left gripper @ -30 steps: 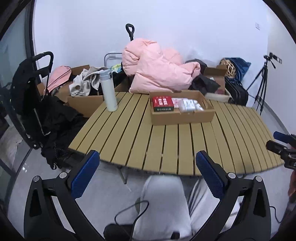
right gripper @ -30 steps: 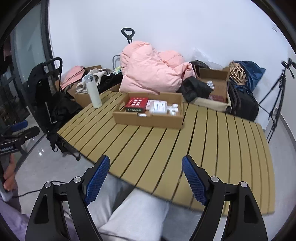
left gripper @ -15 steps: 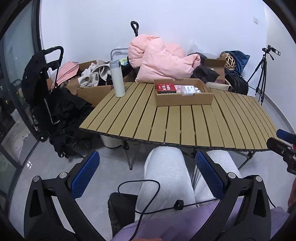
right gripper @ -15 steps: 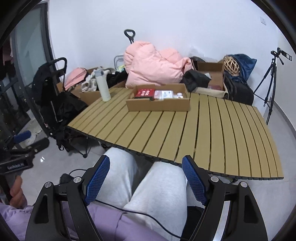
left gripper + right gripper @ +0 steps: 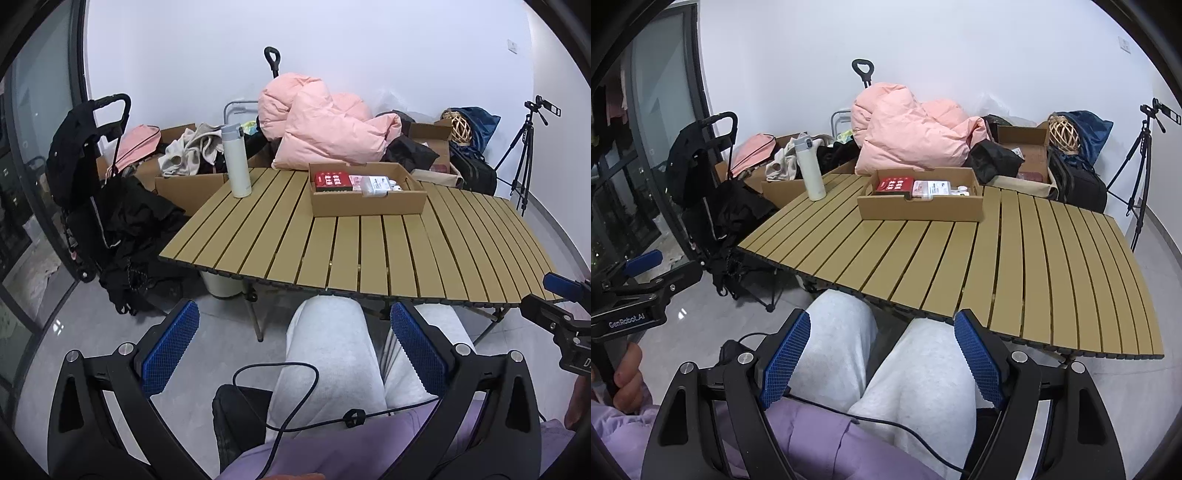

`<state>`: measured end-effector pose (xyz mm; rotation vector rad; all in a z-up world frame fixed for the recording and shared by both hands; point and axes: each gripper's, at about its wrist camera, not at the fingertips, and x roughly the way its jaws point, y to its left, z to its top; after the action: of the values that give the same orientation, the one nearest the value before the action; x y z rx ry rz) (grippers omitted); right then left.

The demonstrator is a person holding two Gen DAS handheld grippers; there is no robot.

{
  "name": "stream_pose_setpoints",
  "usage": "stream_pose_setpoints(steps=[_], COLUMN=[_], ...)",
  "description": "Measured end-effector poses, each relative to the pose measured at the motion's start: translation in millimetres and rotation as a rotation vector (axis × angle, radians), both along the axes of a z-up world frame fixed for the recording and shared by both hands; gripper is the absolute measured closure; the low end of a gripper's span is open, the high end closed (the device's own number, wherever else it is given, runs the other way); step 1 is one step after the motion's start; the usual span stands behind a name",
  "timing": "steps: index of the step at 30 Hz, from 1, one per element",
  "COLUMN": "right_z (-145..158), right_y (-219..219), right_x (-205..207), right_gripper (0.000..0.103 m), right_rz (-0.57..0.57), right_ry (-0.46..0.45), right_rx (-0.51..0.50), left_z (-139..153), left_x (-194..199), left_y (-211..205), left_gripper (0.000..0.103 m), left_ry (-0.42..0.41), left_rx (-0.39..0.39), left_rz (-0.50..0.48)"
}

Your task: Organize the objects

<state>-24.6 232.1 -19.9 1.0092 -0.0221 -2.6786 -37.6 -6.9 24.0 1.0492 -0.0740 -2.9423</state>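
Left wrist view: left tool [image 5: 291, 350] and right tool [image 5: 882, 360] wide, empty. Cardboard box [image 5: 369, 205] near tabletop [image 5: 369, 254] far edge — light, stiff; grip by a side wall.

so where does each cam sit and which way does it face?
Left wrist: on the left tongs, held low over the lap, facing the slatted table; grey-trousered legs and the right tongs' tip at the right edge show.
Right wrist: on the right tongs, same aim; legs, the left tongs and the hand at the left edge show.
Shared: table, cardboard box, white bottle.
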Motion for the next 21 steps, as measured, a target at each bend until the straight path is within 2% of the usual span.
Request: stream_pose_setpoints(steps=[13, 21], right_z=[5.4, 4.6], right_y=[4.1, 5.3], right_x=[5.9, 4.5], right_gripper=[0.019, 0.019], right_rz=[-0.011, -0.017], right_ry=[0.036, 0.031], right_rx=[0.009, 0.005], left_z=[2.3, 1.7], left_x=[7.3, 7.7], left_y=[5.7, 6.0], left_gripper=[0.000, 0.000], left_ry=[0.036, 0.030], left_rx=[-0.015, -0.015], left_rz=[-0.004, -0.004])
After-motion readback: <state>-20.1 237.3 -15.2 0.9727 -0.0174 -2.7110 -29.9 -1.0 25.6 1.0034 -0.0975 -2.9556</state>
